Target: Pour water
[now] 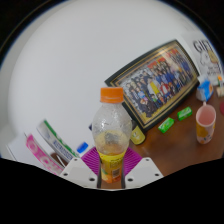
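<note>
At the lower centre of the frame we see a clear plastic bottle (111, 132) with an orange screw cap (112, 94), its rounded, ribbed body tapering to a short neck; an orange-yellow label or liquid shows at its base, and we cannot tell which. The bottle stands upright between the two fingers of the gripper (111, 170), whose purple, dotted pads (91, 161) flank its lower part. The pads sit right against the bottle's sides, so we read the fingers as closed on it, gripping it near the base. The white finger tips frame the bottle at either side, pointing up and forward into the scene. At the right of the frame, well apart from the bottle, stands a small pink translucent cup (206, 122), tapered and open at the top. Behind the bottle, in the upper right, a large framed group photo (163, 83) leans back against the wall, its dark glossy frame tilted in our view. Just below the frame lie two small green blocks (174, 122), and a yellow item (137, 133) sits just beside the bottle's right side. The table (180, 145) is brown, smooth wood with a slight sheen. At the lower left we see a few flat packets (45, 145) in pink, white and green, and a small blue thing next to them. The wall (70, 60) behind is plain, pale and matte, filling the upper left of the frame.
</note>
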`<state>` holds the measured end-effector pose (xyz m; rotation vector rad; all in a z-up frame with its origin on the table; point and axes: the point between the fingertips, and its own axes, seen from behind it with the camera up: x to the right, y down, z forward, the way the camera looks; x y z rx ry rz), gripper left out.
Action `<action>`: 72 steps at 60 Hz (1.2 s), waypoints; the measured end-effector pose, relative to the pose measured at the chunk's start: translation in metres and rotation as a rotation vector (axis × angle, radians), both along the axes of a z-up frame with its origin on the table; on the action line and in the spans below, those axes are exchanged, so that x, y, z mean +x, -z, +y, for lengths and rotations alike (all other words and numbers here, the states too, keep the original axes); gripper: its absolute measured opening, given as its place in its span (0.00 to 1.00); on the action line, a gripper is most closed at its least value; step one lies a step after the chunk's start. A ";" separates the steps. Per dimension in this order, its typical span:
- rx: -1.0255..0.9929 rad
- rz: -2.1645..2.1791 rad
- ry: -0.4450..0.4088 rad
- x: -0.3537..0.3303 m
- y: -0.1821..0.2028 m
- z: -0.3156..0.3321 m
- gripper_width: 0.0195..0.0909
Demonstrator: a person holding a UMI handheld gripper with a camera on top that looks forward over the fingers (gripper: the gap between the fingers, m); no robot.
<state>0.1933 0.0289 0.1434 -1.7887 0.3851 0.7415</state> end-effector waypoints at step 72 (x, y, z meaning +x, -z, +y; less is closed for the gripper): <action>0.010 0.368 0.059 0.235 -0.063 0.029 0.09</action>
